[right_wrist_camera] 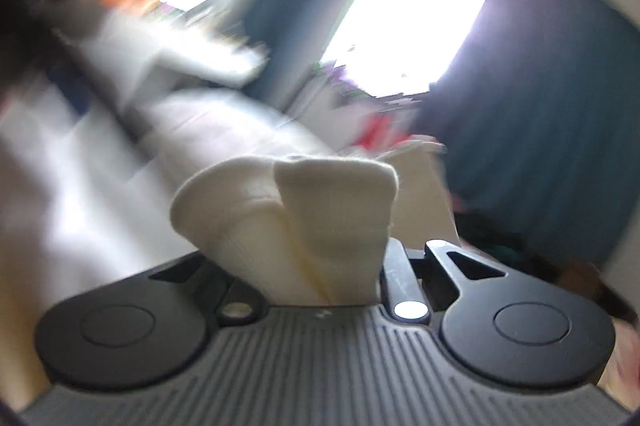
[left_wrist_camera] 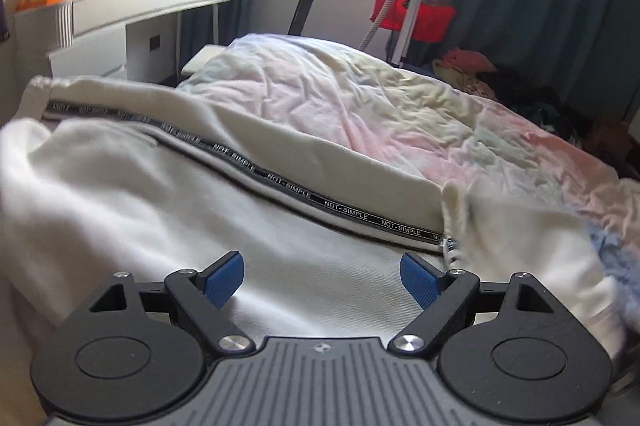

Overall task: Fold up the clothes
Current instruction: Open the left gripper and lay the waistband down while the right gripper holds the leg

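Observation:
A white garment (left_wrist_camera: 160, 194) with a black side stripe (left_wrist_camera: 288, 186) lettered "NOT-SIMPLE" lies spread over the near part of the bed. My left gripper (left_wrist_camera: 322, 266) hovers just above its smooth white cloth, its blue pads (left_wrist_camera: 224, 278) wide apart, open and holding nothing. In the blurred, tilted right wrist view, my right gripper (right_wrist_camera: 320, 266) is shut on a bunched cream ribbed cuff (right_wrist_camera: 304, 202) that sticks up out of the jaws. The cloth hides its pads.
A crumpled pastel bedsheet (left_wrist_camera: 360, 106) covers the bed beyond the garment. A white dresser (left_wrist_camera: 120, 10) with clutter stands at the back left. A red bag (left_wrist_camera: 416, 14) hangs on a stand by the window, and a pile of clothes (left_wrist_camera: 500, 78) lies near dark curtains.

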`<state>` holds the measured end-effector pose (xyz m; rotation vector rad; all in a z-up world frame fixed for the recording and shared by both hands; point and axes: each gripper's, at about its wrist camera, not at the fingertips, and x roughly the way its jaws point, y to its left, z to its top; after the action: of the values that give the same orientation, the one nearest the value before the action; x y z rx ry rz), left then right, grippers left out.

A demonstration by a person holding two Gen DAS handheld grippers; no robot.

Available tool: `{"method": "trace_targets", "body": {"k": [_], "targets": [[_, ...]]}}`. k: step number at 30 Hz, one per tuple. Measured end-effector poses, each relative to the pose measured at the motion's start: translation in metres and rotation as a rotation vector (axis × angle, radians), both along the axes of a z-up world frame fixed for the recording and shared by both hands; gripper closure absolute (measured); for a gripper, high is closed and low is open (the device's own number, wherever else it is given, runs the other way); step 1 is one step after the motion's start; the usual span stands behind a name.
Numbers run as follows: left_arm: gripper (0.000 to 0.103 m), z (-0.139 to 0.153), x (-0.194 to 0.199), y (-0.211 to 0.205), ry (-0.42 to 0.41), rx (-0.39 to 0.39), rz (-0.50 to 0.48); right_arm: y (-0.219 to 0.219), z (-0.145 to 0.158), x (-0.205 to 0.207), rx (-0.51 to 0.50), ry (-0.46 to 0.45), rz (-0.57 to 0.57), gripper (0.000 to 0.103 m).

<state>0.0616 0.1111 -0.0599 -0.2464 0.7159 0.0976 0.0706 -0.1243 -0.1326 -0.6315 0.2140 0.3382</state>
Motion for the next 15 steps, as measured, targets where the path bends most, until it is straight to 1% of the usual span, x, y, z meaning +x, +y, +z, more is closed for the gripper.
{"method": "trace_targets", "body": {"k": [1,3,4,7,11,14,15], "targets": [[0.016,0.000,0.000,0.005,0.005,-0.024,0.009,0.009,-0.014,-0.001,-0.056,0.045,0.026,0.089],[0.016,-0.001,0.001,0.013,0.012,-0.070,0.025,0.016,-0.031,-0.002,-0.123,0.074,0.036,0.089],[0.016,-0.001,0.002,0.017,0.012,-0.091,0.029,0.016,-0.031,-0.002,-0.123,0.078,0.034,0.089],[0.016,0.002,0.005,0.026,-0.002,-0.128,0.040,0.012,-0.014,0.001,-0.034,0.095,-0.002,0.088],[0.016,0.008,0.006,0.030,-0.047,-0.124,0.031,0.038,0.017,-0.011,0.063,0.058,0.014,0.088],[0.016,0.008,0.005,0.028,-0.056,-0.113,0.013,0.067,0.013,-0.009,0.092,0.092,0.024,0.088],[0.016,0.007,0.005,0.027,-0.056,-0.113,0.005,0.071,0.007,-0.006,0.092,0.106,0.017,0.088]]}}
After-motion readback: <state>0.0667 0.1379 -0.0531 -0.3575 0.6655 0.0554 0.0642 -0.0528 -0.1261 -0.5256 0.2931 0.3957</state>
